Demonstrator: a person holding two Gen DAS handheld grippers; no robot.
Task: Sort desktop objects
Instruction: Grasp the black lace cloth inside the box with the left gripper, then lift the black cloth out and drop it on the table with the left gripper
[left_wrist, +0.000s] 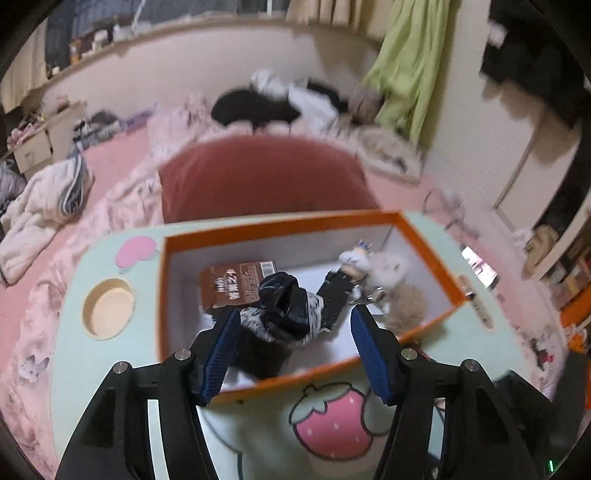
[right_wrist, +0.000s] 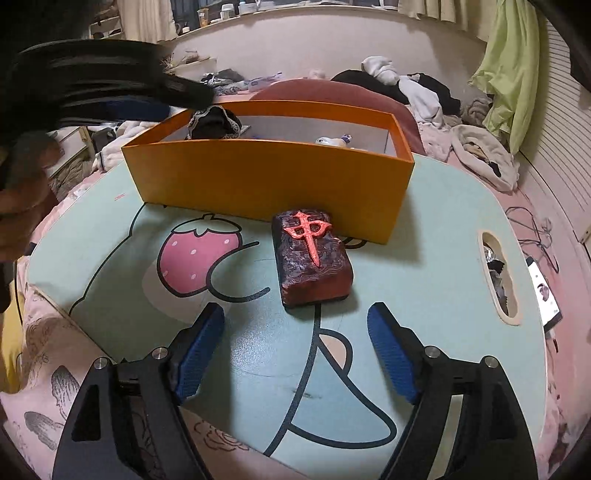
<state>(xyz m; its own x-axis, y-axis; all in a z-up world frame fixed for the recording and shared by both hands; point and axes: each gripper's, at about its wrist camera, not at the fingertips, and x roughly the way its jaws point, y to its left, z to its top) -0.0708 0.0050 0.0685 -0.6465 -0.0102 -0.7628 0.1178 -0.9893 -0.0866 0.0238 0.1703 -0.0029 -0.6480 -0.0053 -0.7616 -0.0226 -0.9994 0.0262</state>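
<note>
Still on the lap table (right_wrist: 424, 206): one dark red block (right_wrist: 312, 260), lying flat just in front of the near wall of the orange box (right_wrist: 266, 181), toward the table's middle. Its far end sits close against that wall; whether it touches, cannot tell.

Handling, by judgement: block looks solid and stiff, probably resin or stone-like, so some weight and no give. Top carries a raised bright red character in relief over a mottled purple-red face, glossy, likely slick. Long sides look flat and parallel; those are the faces to pinch, low and mid-length, clear of the relief. Rounded corners could let it twist if caught near an end.

Right gripper (right_wrist: 295, 332) hangs just short of the block's near end, blue pads (right_wrist: 201, 349) spread wide, nothing between them. Spread looks ample for the block's width.

Left gripper (left_wrist: 291, 343) sits above the box's near edge, jaws apart and empty. Below it, inside the box: a black-and-white fabric bundle (left_wrist: 288, 310), a brown packet (left_wrist: 236, 286), a black strap-like item (left_wrist: 334, 295), a fluffy pale toy (left_wrist: 391, 284). Left view is smeared; details there uncertain.

Box already holds most items; block looks like the last one outside.
</note>
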